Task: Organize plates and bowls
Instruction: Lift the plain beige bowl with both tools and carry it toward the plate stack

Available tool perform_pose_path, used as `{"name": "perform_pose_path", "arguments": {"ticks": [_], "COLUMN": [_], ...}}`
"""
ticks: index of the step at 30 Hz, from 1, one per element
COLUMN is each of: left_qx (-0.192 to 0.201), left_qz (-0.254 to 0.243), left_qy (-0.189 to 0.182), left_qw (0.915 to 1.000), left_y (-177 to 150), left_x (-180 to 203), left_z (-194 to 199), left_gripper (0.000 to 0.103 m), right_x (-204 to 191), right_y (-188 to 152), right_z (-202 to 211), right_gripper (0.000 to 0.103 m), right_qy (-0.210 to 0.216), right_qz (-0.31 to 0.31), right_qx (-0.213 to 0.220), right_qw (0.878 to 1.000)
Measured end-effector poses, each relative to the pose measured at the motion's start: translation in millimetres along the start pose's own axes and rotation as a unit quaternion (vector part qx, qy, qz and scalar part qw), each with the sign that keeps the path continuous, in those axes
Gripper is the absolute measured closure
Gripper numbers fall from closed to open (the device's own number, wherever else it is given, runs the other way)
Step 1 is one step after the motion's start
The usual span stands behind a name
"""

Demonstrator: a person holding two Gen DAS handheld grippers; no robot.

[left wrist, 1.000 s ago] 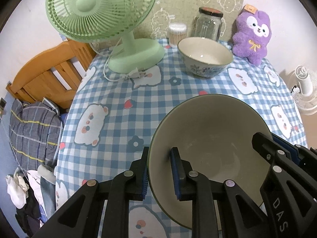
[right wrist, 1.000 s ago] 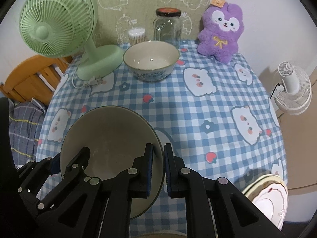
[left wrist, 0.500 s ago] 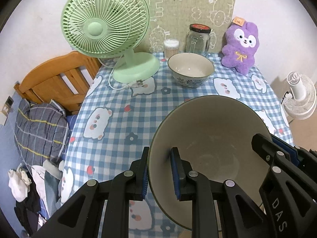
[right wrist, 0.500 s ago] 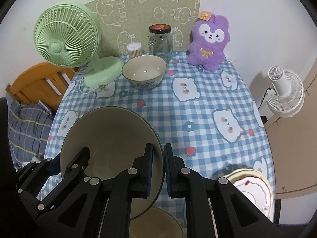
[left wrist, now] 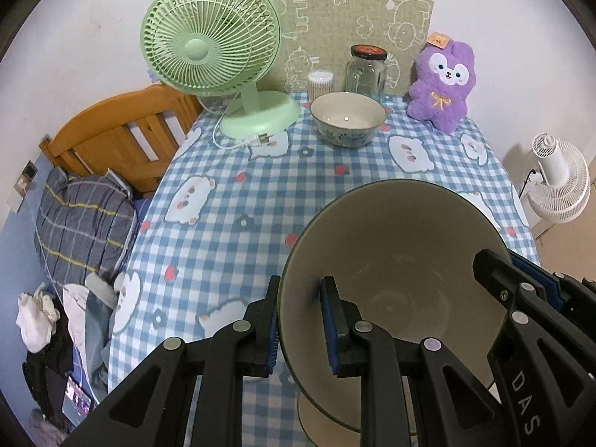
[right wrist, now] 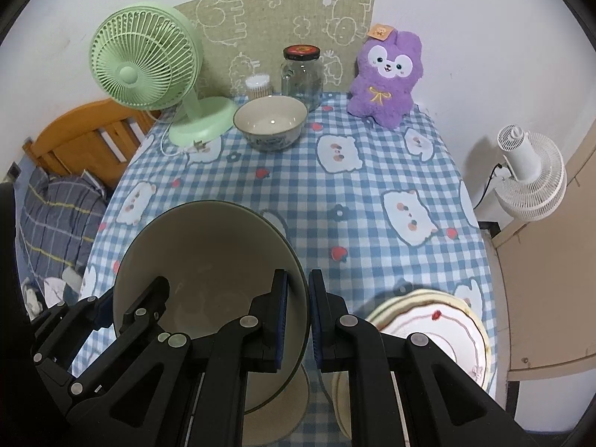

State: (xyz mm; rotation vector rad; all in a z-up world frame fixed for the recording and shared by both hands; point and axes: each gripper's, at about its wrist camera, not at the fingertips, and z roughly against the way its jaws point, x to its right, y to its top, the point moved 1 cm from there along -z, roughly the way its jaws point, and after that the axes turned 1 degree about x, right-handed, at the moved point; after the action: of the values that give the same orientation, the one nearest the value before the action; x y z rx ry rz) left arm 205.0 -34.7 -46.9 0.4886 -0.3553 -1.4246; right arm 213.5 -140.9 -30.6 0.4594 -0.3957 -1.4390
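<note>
Your left gripper (left wrist: pixel 300 322) pinches the left rim of the big bowl (left wrist: pixel 395 260), raised above the checked tablecloth (left wrist: pixel 238 186); your right gripper (right wrist: pixel 297 313) pinches its right rim, "DAS" printed on that arm. 1 patterned bowl (right wrist: pixel 270 123) sits far back; stacked plates (right wrist: pixel 439 320) lie near right

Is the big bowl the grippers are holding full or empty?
Empty. Both wrist views show the big bowl's bare inside, held at opposite rims by the left gripper and right gripper.
</note>
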Motion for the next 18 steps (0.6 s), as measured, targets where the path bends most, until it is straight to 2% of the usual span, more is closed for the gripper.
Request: {"name": "perform_pose_path", "arguments": {"ticks": [18], "left_qx": [-0.046], "left_qz": [0.015], "left_qy": [0.007], "left_qw": [0.9988], "left_y": [-46.2], "left_x": [9.7], "left_z": [-10.9], "left_gripper": [0.085], "right_x": [5.5], "right_y": [-43.5], "right_z": [-19.1], "right_gripper": [0.089], "right_qy": [0.006], "right_qz": [0.009], "right_qx": [-0.05], "right_qw": [0.999]}}
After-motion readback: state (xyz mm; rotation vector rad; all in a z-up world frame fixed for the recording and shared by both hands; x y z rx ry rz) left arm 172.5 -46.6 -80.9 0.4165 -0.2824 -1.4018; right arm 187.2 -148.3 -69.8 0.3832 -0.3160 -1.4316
